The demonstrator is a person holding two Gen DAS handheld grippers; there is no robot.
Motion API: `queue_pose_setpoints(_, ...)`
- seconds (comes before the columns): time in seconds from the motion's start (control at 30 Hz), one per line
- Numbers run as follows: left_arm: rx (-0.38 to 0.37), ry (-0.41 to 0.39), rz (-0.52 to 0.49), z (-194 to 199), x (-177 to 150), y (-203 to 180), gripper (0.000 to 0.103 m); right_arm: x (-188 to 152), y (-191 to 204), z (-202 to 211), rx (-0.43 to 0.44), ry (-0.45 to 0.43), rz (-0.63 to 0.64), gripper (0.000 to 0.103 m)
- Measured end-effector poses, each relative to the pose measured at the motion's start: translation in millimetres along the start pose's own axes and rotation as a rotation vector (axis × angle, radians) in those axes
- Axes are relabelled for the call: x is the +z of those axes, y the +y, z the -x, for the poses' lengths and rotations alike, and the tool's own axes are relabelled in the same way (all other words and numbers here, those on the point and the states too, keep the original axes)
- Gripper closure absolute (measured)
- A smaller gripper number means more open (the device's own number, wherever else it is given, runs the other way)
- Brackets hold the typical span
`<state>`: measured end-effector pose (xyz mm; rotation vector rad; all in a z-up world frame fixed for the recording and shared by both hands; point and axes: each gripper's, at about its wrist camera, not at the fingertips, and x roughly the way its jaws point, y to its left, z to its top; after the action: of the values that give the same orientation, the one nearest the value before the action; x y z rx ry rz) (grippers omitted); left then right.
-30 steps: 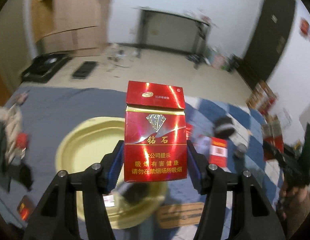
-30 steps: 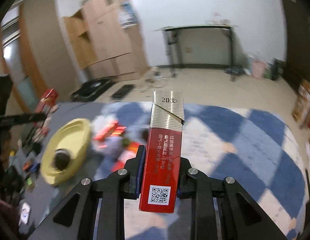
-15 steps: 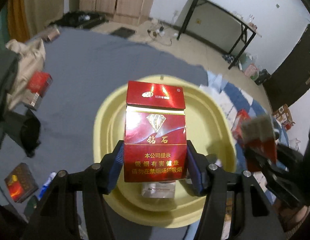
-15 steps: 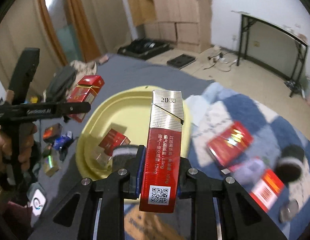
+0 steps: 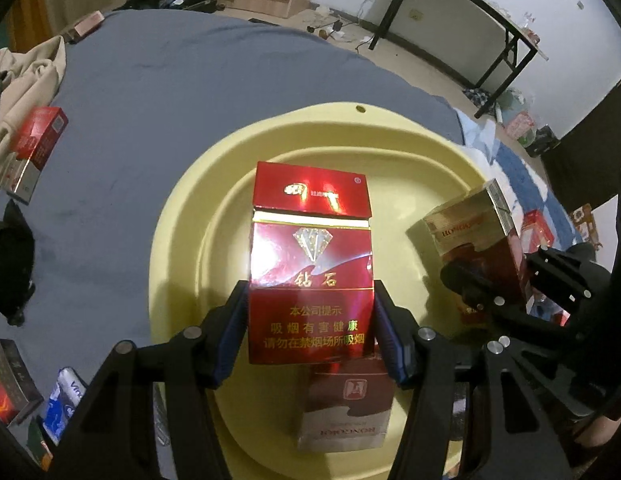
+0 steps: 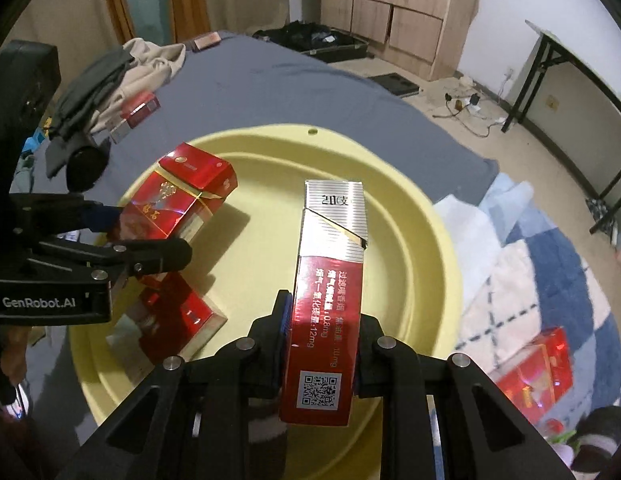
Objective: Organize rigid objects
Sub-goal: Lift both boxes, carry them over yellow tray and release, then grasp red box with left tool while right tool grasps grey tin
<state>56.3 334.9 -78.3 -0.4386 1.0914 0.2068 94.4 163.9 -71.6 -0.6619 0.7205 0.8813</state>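
- Both packs hang above the yellow basin [image 5: 182,216], which sits on a grey-blue bed cover [image 5: 150,92]. One pack already lies flat on the basin floor [image 5: 342,412].
- Left tongs [image 5: 310,336]: jaws part-way apart and clamped on the wide faces' side edges of the red diamond-print cigarette pack [image 5: 310,264]. The blue pads press its lower half; the flip lid points away from the camera.
- Right tongs [image 6: 322,344]: jaws close together, pinching the narrow sides of a red-and-silver cigarette pack [image 6: 330,280]. The pack stands upright in the grip, QR code lowest, silver top clear of the pads.
- In the right wrist view the left tongs [image 6: 110,236] and their pack [image 6: 178,196] hang over the left part of the basin, just above the pack lying there.
- Handling judgement: thin cardboard cartons, light, stiff only along edges and corners. Glossy wrap likely slippery; broad faces would dent under a hard squeeze. Best hold is across the lower body below the lid seam, as both are held now.
- Judged risk: a pack could tip or bounce on release if let go from height.
- More packs lie loose on the bed: one by the beige clothing [image 5: 34,148], one on the checked blanket [image 6: 538,368].
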Motion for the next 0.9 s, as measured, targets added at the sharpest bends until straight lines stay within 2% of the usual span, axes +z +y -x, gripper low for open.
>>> queue_pose_setpoints(0.1,0.005,-0.004,0.023,1,-3,3,0.041,1,0,-7,0.007,0.002,-0.019,0.08)
queue_pose_setpoints(0.13,0.005,-0.008,0.029,2,-3,3,0.03,2,0,-8,0.002,-0.002,-0.02,0.079)
queue_pose_setpoints(0.17,-0.006,-0.019,0.039,6,-4,3,0.026,1,1,-6,-0.001,-0.006,-0.017,0.075)
queue_pose_setpoints(0.2,-0.033,-0.036,0.052,12,-3,3,0.017,1,3,-4,-0.002,-0.015,-0.015,0.062)
queue_pose_setpoints(0.23,-0.034,-0.05,0.055,16,-3,4,0.01,0,4,1,0.0,-0.03,-0.015,0.053)
queue_pose_setpoints(0.27,-0.023,-0.072,0.05,24,-2,1,0.008,-4,3,11,0.001,-0.052,-0.019,0.038)
queue_pose_setpoints(0.3,-0.012,-0.093,0.043,33,0,-2,0.003,-6,2,24,0.003,-0.085,-0.03,0.033)
queue_pose_setpoints(0.33,-0.013,-0.122,0.035,44,2,-8,0.0,-8,1,34,0.002,-0.109,-0.045,0.032)
queue_pose_setpoints(0.4,-0.04,-0.155,0.015,61,3,-21,0.0,-14,-5,56,0.001,-0.158,-0.076,0.019)
queue_pose_setpoints(0.5,-0.097,-0.19,-0.09,85,1,-66,0.0,-37,-24,100,-0.039,-0.26,-0.168,0.003)
queue_pose_setpoints(0.6,-0.129,-0.201,-0.235,93,-8,-117,0.0,-78,-48,137,-0.088,-0.317,-0.245,0.002)
queue_pose_setpoints(0.7,-0.124,-0.174,-0.4,82,-24,-163,0.0,-136,-77,165,-0.181,-0.325,-0.301,0.002)
queue_pose_setpoints(0.8,-0.064,-0.111,-0.548,60,-36,-195,0.0,-187,-102,177,-0.25,-0.297,-0.325,0.002)
queue_pose_setpoints(0.9,-0.019,-0.058,-0.599,35,-35,-221,0.0,-235,-131,176,-0.298,-0.235,-0.372,0.002)
